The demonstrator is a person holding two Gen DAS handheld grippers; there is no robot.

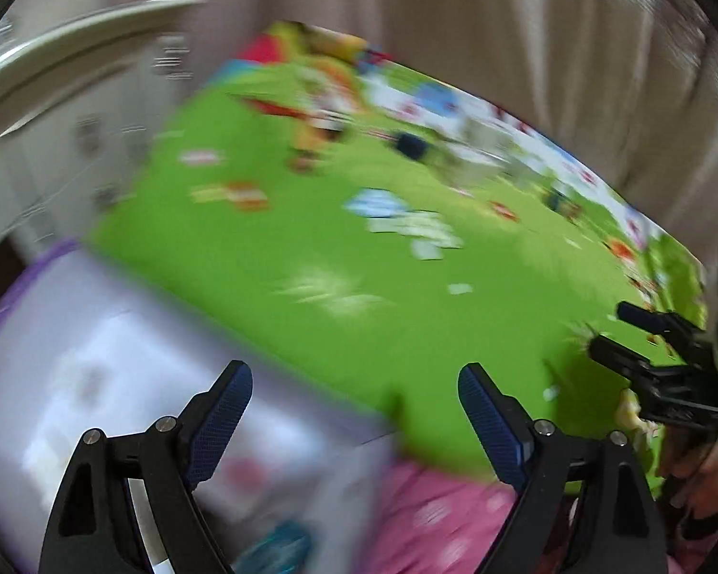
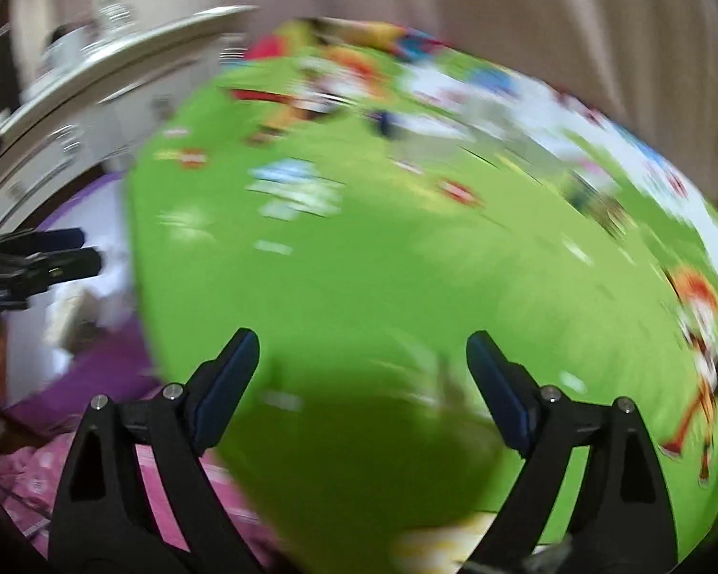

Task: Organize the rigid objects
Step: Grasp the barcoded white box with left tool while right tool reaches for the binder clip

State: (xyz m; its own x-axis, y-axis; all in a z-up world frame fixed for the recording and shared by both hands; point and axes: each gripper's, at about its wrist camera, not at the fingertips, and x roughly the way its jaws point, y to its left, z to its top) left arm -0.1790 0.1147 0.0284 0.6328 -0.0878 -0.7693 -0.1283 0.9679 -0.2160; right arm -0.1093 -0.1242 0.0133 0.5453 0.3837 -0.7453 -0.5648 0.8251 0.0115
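Note:
Both views are motion-blurred. A large bright green box with colourful cartoon print lies flat and fills both views. A white box with purple edges lies at its left, also in the right wrist view. My left gripper is open and empty, over the seam between the two boxes. My right gripper is open and empty, just above the green box's near corner. The right gripper shows at the right edge of the left wrist view; the left gripper shows at the left edge of the right wrist view.
A pink patterned bedcover lies under the boxes, also in the right wrist view. White drawers with a curved top stand at the back left. Beige curtains hang behind.

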